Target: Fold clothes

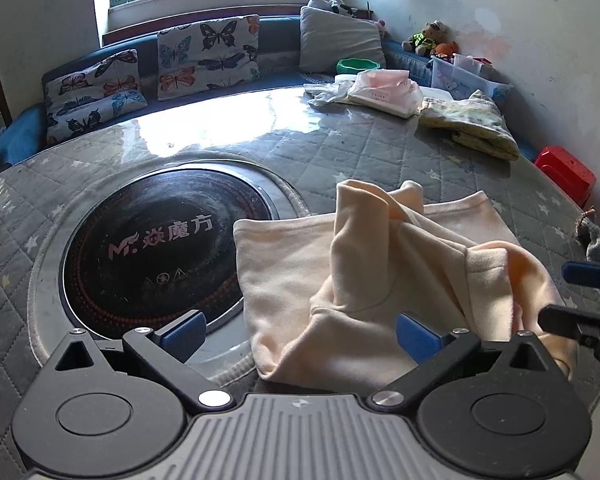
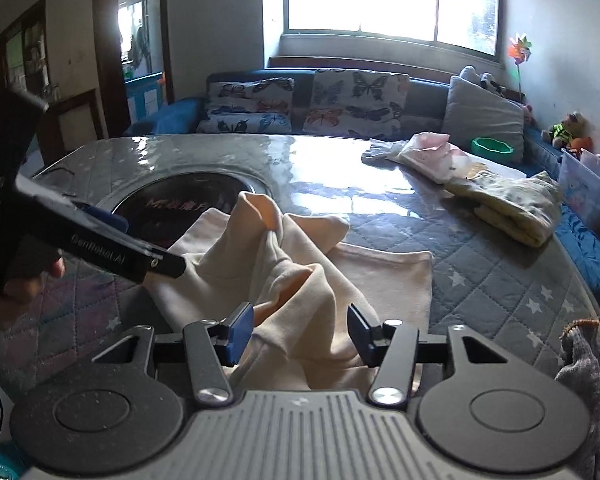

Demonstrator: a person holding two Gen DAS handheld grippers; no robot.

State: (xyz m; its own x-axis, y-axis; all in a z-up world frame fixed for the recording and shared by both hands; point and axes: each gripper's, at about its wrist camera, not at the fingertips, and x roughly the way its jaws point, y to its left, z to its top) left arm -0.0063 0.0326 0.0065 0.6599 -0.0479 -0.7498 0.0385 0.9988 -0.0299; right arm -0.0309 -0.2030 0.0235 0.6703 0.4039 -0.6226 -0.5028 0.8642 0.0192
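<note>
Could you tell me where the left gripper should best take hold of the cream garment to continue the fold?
Probably the raised peak of the cream garment, approached from the near edge. That ridge stands up off the quilted table cover, so the open left gripper can straddle it, whereas the flat panel gives its fingers no lip.
</note>
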